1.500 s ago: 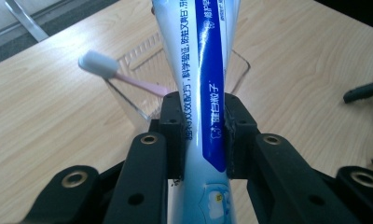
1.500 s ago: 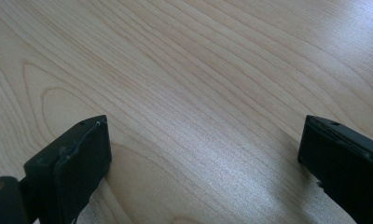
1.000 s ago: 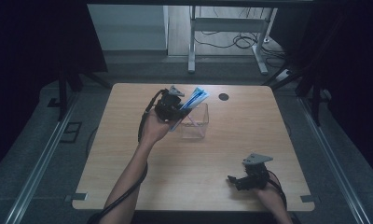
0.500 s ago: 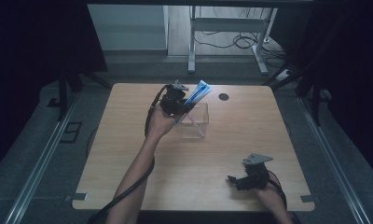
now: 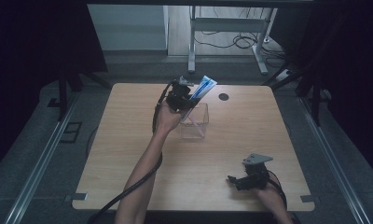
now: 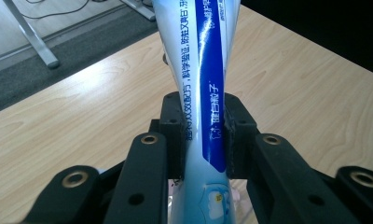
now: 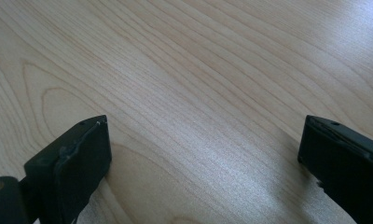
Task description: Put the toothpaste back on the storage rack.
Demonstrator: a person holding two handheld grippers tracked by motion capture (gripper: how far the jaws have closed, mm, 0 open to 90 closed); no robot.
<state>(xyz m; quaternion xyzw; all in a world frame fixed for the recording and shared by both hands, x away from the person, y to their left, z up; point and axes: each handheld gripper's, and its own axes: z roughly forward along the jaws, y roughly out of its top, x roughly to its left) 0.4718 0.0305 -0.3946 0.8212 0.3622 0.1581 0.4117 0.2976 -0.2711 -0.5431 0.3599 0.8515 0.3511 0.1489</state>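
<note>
A blue and white toothpaste tube [image 5: 202, 87] is clamped in my left gripper [image 5: 183, 99], which hovers over the back left rim of a clear plastic box [image 5: 194, 122] at the table's middle. In the left gripper view both pads [image 6: 171, 122] press on the tube [image 6: 207, 84], whose wide flat end points away and up. My right gripper [image 5: 235, 181] rests low near the front right of the table. In the right gripper view it [image 7: 201, 156] stands open with bare wood between its fingers.
A small black round hole [image 5: 223, 97] sits in the wooden tabletop [image 5: 128, 140] behind the box. A metal desk frame [image 5: 226, 28] and cables lie on the floor beyond the table. Dark curtains flank both sides.
My left gripper has carried the tube to the right and toward the back of the table, from the box's left side to above its back left rim. The right gripper has stayed put.
</note>
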